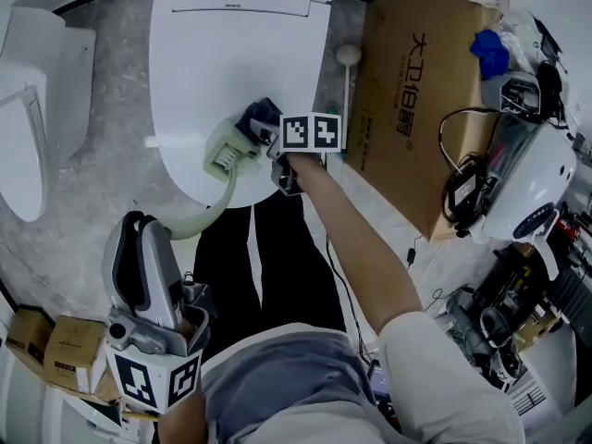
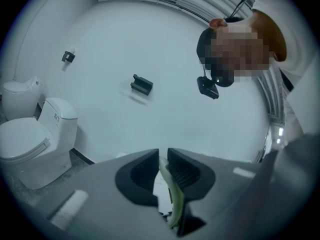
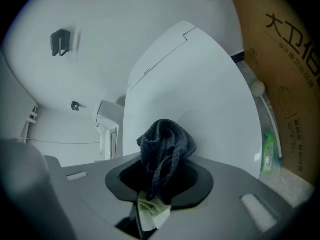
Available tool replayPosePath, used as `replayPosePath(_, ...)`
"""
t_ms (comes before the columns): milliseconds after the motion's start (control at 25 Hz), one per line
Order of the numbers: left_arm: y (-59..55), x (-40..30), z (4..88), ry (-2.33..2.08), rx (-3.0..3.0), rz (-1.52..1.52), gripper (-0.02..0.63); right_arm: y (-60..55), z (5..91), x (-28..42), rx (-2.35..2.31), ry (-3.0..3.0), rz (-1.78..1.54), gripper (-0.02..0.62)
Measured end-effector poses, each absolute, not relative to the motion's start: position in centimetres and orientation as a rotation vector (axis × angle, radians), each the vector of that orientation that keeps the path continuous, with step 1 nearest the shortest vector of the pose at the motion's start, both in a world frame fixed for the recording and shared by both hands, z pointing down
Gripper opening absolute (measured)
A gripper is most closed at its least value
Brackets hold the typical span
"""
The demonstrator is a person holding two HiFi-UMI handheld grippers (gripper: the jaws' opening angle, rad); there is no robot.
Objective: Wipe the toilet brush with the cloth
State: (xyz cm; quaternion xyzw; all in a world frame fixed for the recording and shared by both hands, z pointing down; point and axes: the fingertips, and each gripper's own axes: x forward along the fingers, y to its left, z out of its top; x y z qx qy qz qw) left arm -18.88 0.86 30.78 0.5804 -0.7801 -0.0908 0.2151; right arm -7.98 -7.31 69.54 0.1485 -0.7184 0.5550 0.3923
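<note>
The pale green toilet brush has its head [image 1: 225, 152] over the front of the closed white toilet lid [image 1: 231, 54]. Its curved handle [image 1: 208, 215] runs down to my left gripper [image 1: 148, 228]. In the left gripper view that gripper [image 2: 163, 158] is shut on the thin green handle [image 2: 174, 196]. My right gripper [image 1: 270, 144] is shut on a dark blue cloth [image 1: 260, 121], which rests against the brush head. In the right gripper view the bunched cloth [image 3: 165, 146] fills the right gripper [image 3: 159, 184], and the brush's green head [image 3: 152, 213] shows just below it.
A tall cardboard box [image 1: 416, 91] stands right of the toilet, with a white ball-topped stick [image 1: 349, 58] and a green bottle [image 3: 268, 151] in the gap. A second toilet [image 1: 32, 109] is at the left. Cables and a white device [image 1: 532, 178] crowd the right; small boxes [image 1: 46, 340] sit lower left.
</note>
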Motion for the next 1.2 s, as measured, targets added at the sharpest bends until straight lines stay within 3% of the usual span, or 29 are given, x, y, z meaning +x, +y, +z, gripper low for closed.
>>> replayPosePath(1200, 0.5, -18.6, 30.6, -2.165, 1.609, -0.242, 0.000, -6.4, 66.2, -4.2, 0.428, -1.823, 1.257, 0.107)
